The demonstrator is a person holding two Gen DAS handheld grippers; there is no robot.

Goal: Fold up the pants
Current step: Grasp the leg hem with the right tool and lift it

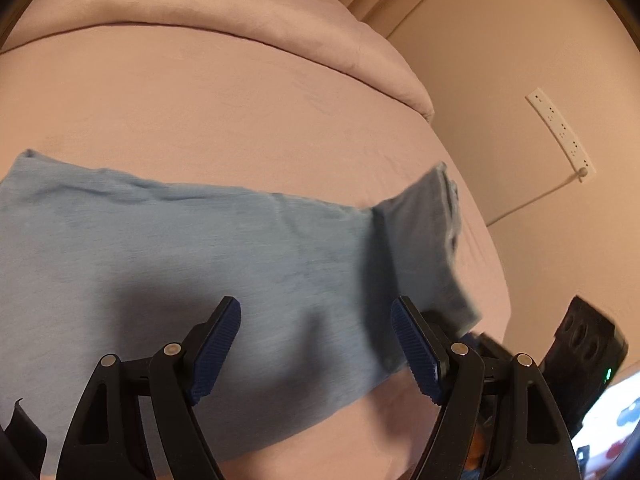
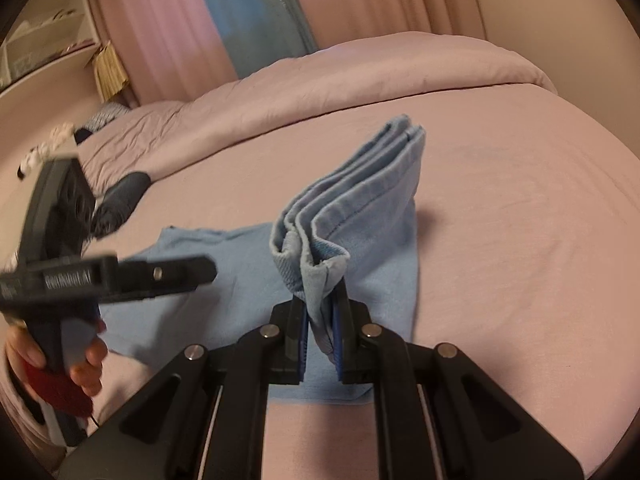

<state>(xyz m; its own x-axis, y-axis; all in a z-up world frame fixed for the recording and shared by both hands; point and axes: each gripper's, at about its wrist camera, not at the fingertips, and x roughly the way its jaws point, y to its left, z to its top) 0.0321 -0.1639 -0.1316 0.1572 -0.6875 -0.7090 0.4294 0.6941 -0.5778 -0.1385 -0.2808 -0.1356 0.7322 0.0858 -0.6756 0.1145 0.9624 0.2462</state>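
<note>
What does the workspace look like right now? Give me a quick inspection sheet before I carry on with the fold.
Surface: bed with pink sheet, a rolled pink duvet along its far side.
Job's things: light blue pants lying flat on the sheet; one end is lifted with its hems bunched.
Clutter: dark sock-like item on the bed; more small items near the far corner, too blurred to name.
Grippers: left tool open above the pants, holding nothing; right tool shut on the lifted pants end.
Cables: white power strip on the floor beside the bed, its cord trailing.
Surroundings: pink curtains, a blue panel between them, shelving at the left.
</note>
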